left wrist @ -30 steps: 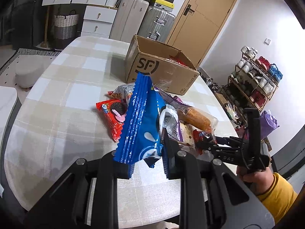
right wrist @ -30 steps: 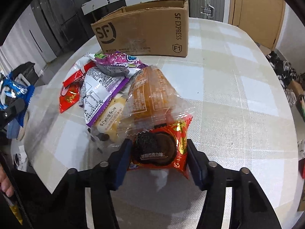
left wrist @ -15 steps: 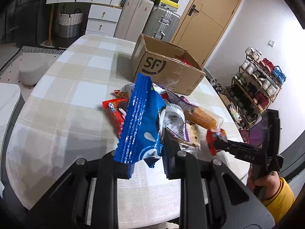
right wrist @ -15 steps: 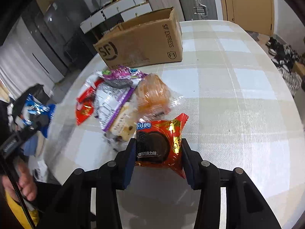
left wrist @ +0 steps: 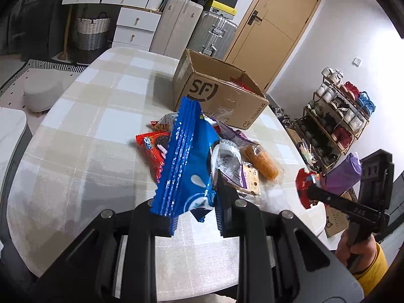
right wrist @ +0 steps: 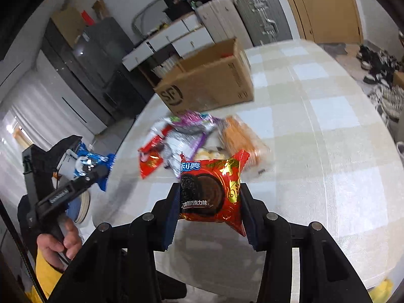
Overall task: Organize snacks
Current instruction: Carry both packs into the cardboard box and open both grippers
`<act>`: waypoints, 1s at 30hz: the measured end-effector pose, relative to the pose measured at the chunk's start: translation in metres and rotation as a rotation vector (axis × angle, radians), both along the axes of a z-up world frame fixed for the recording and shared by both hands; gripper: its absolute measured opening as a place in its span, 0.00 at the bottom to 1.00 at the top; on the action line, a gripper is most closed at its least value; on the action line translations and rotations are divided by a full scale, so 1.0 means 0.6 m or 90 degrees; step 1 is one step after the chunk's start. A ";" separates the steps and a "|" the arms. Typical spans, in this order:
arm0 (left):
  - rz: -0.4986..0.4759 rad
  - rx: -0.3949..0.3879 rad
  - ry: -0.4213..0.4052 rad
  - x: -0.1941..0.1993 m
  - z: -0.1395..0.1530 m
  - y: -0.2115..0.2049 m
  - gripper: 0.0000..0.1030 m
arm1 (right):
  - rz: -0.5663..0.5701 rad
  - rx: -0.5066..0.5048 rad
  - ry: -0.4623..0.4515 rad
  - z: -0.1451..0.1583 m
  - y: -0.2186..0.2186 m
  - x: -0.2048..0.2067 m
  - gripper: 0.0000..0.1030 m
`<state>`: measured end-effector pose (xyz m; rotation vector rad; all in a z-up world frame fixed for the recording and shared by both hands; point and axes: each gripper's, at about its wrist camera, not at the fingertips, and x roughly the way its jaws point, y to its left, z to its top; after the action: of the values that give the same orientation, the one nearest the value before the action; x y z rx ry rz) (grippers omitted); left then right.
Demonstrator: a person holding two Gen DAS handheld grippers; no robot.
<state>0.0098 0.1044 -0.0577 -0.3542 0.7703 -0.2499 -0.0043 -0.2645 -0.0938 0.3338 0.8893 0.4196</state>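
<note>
Right gripper (right wrist: 208,210): jaws clamp the red packet (right wrist: 210,192) (clear of the table (right wrist: 328,151)). Left gripper (left wrist: 194,209): jaws pinch the blue packet (left wrist: 185,161).

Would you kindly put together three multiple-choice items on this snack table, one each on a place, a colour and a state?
1. Where does the cardboard box stand?
A. on the table beyond the snack pile
B. on the floor
C. on the shoe rack

2. What colour is the packet in the left tongs?
A. green
B. blue
C. yellow

3. What state is the red cookie packet in?
A. lying in the pile
B. inside the box
C. gripped in the right tongs, above the table

Answers: 1 A, the box sits on the checked tablecloth; 2 B, the blue packet fills them; 3 C, both pads press its sides.
</note>
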 end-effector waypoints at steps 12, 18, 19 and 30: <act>-0.028 -0.012 -0.023 -0.004 0.013 -0.018 0.19 | -0.002 0.047 -0.082 0.077 -0.008 -0.001 0.44; -0.039 -0.013 -0.034 0.000 0.039 -0.025 0.19 | -0.002 0.062 -0.099 0.096 -0.012 0.013 0.44; -0.037 -0.009 -0.040 0.001 0.048 -0.025 0.19 | -0.002 0.064 -0.102 0.100 -0.013 0.015 0.44; -0.053 0.030 -0.068 0.078 0.157 -0.050 0.19 | 0.029 0.061 -0.189 0.235 0.002 0.083 0.44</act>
<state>0.0566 0.0743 0.0363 -0.2625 0.6847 -0.3253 0.0453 -0.2633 0.0471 0.3303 0.5894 0.5399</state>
